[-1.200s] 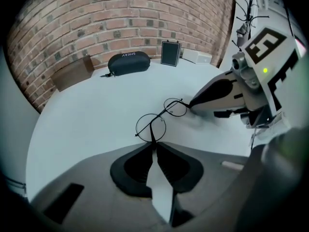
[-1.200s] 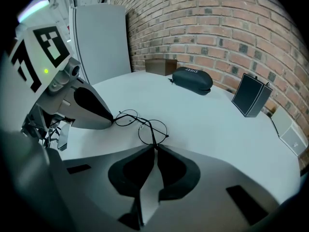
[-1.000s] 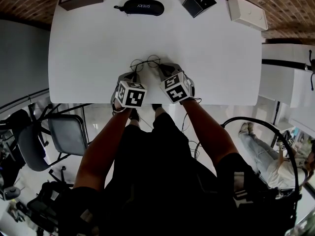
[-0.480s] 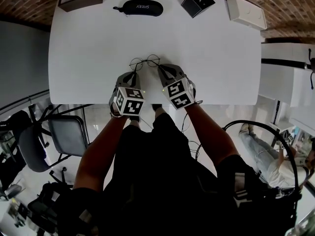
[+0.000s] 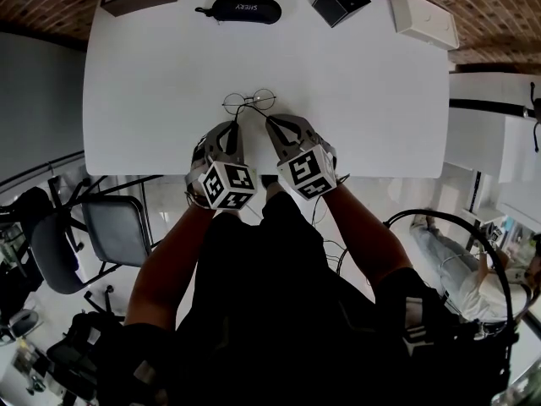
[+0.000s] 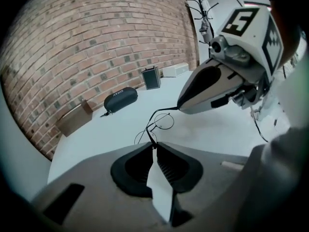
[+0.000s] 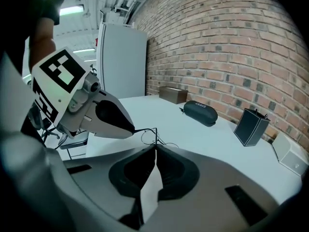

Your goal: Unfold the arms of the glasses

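- Glasses point(image 5: 250, 102) sit just ahead of my tips, lenses away from me, over the table point(image 5: 363, 100).
- My left gripper point(image 6: 154, 145) pinches one arm's end, jaws nearly together; my right gripper point(image 7: 155, 148) pinches the other.
- Both arms look swung out; I judge only setting down remains.

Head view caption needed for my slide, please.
Left hand-held gripper and right hand-held gripper each pinch an arm of thin round black wire-rimmed glasses at a white table.

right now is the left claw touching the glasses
Touching. The left gripper view shows the left claw pinched shut on one thin arm of the glasses, with no gap at the tips.
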